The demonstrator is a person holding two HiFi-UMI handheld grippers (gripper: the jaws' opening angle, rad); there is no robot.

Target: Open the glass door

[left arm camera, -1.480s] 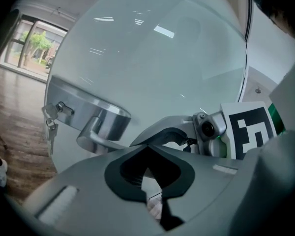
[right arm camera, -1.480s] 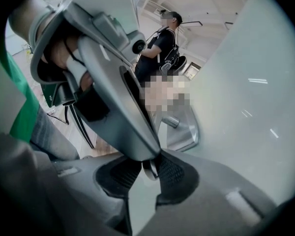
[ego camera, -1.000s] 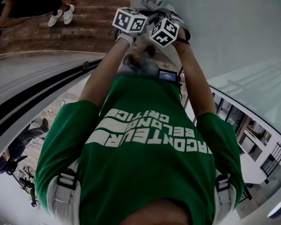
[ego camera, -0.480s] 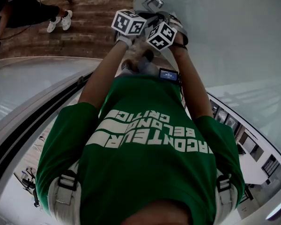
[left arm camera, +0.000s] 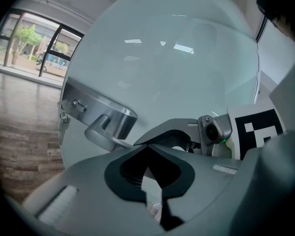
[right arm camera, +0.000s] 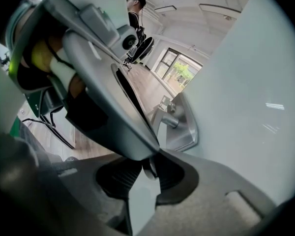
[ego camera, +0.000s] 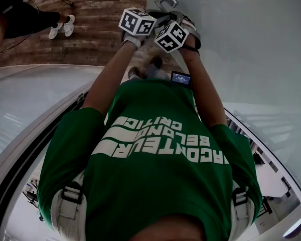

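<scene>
Up close, my left gripper view has the left gripper [left arm camera: 150, 178] with its jaws drawn together on nothing. The brushed-metal lever handle [left arm camera: 108, 128] of the frosted glass door [left arm camera: 187, 63] sits just beyond, small keys [left arm camera: 63, 124] hang by its plate, and the right gripper [left arm camera: 174, 137] crosses in front. My right gripper view shows those jaws closed and empty too, with the left gripper blocking much of the handle. Only the head view gives me the green printed T-shirt [ego camera: 155, 179] and a bystander's white shoes [ego camera: 62, 26] on the brown wooden floor [ego camera: 100, 14].
</scene>
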